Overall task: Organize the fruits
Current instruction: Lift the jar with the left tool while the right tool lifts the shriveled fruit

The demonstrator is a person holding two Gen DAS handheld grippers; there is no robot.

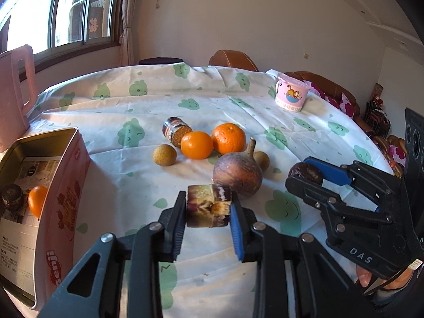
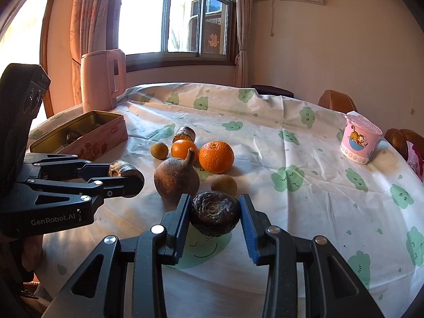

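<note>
My left gripper [image 1: 208,208] is shut on a short sugarcane piece [image 1: 206,205], held above the cloth; it also shows in the right wrist view [image 2: 122,171]. My right gripper [image 2: 214,213] is shut on a dark wrinkled round fruit [image 2: 214,213], which also shows in the left wrist view [image 1: 304,173]. On the table lie two oranges [image 1: 197,144] [image 1: 228,137], a brown stemmed fruit [image 1: 237,173], two small tan round fruits [image 1: 164,154] [image 1: 261,160] and another sugarcane piece [image 1: 175,129]. The pink tin [image 1: 63,175] at left holds an orange and a dark fruit.
A pink kettle [image 2: 102,79] stands behind the tin by the window. A pink cartoon cup [image 1: 291,94] stands at the far right of the table. Brown chairs [image 1: 233,58] ring the far edge. The cloth has green cloud prints.
</note>
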